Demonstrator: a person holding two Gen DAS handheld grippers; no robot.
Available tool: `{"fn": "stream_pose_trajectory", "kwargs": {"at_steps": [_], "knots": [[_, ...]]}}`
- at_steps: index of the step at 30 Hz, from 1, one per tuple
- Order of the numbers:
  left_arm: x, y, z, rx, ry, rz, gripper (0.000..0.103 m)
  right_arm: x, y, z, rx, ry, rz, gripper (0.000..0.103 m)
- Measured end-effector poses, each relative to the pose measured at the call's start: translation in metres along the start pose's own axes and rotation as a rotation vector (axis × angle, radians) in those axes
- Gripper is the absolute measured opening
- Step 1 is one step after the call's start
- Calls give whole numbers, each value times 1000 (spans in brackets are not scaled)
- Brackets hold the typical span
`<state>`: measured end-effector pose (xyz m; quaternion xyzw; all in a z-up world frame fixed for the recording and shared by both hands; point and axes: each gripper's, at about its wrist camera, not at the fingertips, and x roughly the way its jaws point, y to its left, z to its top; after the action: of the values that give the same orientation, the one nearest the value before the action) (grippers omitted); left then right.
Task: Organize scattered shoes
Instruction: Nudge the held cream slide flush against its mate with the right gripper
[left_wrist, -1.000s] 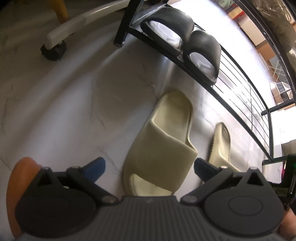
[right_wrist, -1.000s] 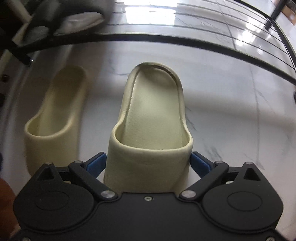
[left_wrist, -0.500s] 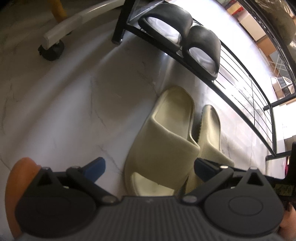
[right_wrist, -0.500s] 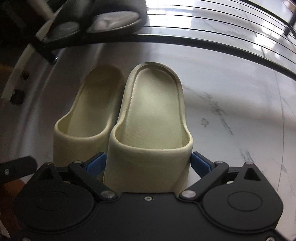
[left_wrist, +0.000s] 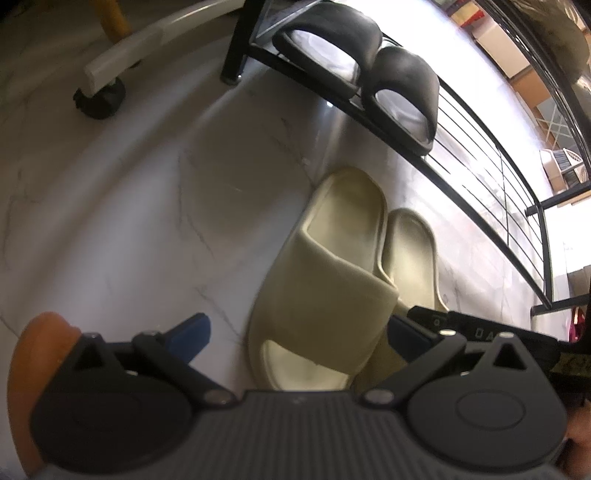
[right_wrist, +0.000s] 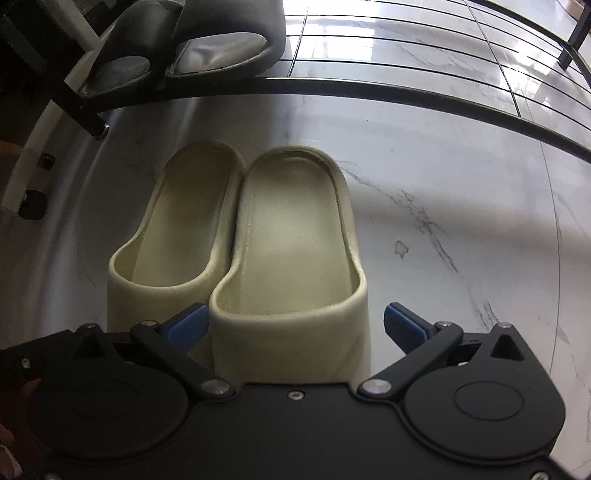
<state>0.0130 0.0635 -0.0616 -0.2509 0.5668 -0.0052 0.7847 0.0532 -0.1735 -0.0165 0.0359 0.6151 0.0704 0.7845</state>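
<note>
No legible writing. Two cream slippers lie side by side, touching, on the marble floor (right_wrist: 424, 166) at frame centre: left slipper (right_wrist: 177, 236), right slipper (right_wrist: 291, 251). Right gripper (right_wrist: 293, 325) fingers (right_wrist: 400, 325) stand apart, straddling the right slipper's strap without contact. Left gripper (left_wrist: 295, 332) fingers (left_wrist: 192, 332) stand apart. Two black slippers (left_wrist: 402, 88) sit on the rack (left_wrist: 491, 206), upper frame.

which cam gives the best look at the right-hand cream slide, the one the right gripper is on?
Right wrist view. The cream slide sits centred, its whole footbed and strap visible between the open fingers of the right hand-held gripper. In the left wrist view the same slide is half hidden behind its mate; only heel and part of the footbed show.
</note>
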Motion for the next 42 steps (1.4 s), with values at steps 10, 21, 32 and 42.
{"fn": "stream_pose_trajectory", "kwargs": {"at_steps": [10, 21, 32, 42], "knots": [[0, 0, 1, -7, 2, -3, 102, 16, -28, -10, 201, 175, 106, 102], [0, -3, 0, -2, 3, -4, 102, 11, -26, -13, 234, 91, 133, 92], [-1, -3, -1, -4, -4, 10, 102, 5, -24, -9, 205, 69, 101, 99], [-1, -6, -2, 23, -14, 28, 102, -6, -13, -7, 127, 22, 73, 101]]}}
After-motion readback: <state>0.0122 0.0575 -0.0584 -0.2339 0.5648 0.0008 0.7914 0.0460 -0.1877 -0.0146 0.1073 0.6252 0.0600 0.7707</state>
